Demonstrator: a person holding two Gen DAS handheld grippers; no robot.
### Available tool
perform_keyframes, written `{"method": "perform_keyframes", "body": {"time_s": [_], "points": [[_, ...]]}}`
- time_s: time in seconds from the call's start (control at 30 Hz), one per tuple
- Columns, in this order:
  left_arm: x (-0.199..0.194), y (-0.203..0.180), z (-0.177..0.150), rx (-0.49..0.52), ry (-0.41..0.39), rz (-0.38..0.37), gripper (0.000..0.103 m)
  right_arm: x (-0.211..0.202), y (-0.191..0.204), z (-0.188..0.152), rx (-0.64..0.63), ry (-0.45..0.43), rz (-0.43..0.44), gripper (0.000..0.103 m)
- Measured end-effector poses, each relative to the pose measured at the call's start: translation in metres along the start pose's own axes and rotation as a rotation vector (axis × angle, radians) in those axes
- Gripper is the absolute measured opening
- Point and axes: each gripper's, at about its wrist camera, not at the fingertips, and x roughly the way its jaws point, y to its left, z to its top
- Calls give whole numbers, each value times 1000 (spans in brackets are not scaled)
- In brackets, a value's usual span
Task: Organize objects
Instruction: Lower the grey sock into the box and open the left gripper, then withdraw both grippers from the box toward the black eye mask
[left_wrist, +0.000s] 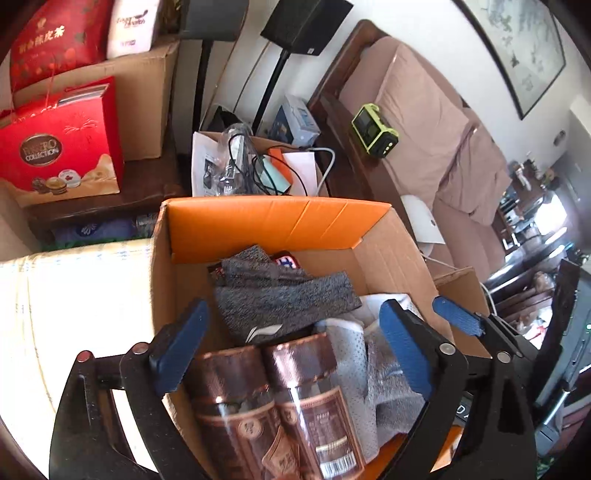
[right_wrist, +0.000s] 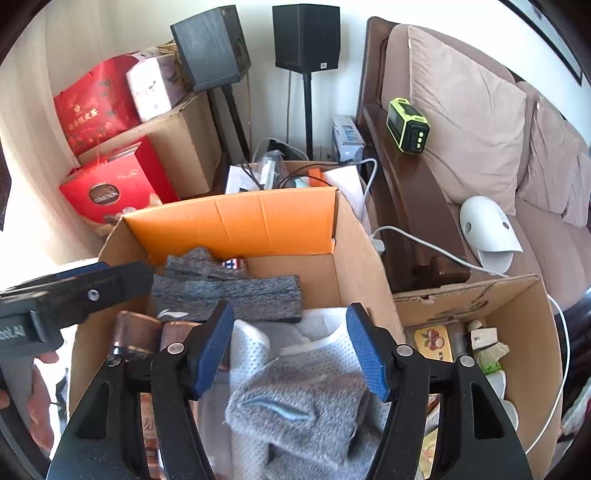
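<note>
Now both grippers, left (left_wrist: 291, 350) and right (right_wrist: 291, 347), hang open over the cardboard box (right_wrist: 354, 266) of folded clothes (right_wrist: 295, 413)

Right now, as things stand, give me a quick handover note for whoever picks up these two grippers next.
Left gripper: open, empty, poised over the two brown jars in the near left of the big cardboard box.
Right gripper: open, empty, above the light grey fleece item and white mesh cloth.
Dark grey knit sock lies toward the back of the box.
Smaller box on the right holds a yellow tin and small bits.
Done: several items already sit in the big box.
Left: I can't tell what's still to sort; nothing is in hand.
</note>
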Motion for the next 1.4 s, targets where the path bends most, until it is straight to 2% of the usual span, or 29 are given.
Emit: {"method": "perform_keyframes", "body": {"time_s": [0.27, 0.4, 0.5, 0.73, 1.07, 1.4], "points": [[-42, 16, -19, 39, -11, 2, 97, -26, 16, -13, 10, -6, 56, 67], [-66, 16, -35, 107, -55, 92, 97, -38, 28, -19, -1, -18, 70, 75], [-85, 19, -45, 122, -81, 114, 97, -46, 38, -25, -7, -19, 85, 77], [-125, 32, -66, 129, -130, 141, 97, -70, 62, -39, -29, -36, 116, 83], [-166, 74, -115, 98, -161, 197, 97, -101, 106, -77, -101, -54, 170, 83], [-192, 114, -153, 48, -177, 253, 97, -112, 149, -112, -158, -62, 207, 83]]}}
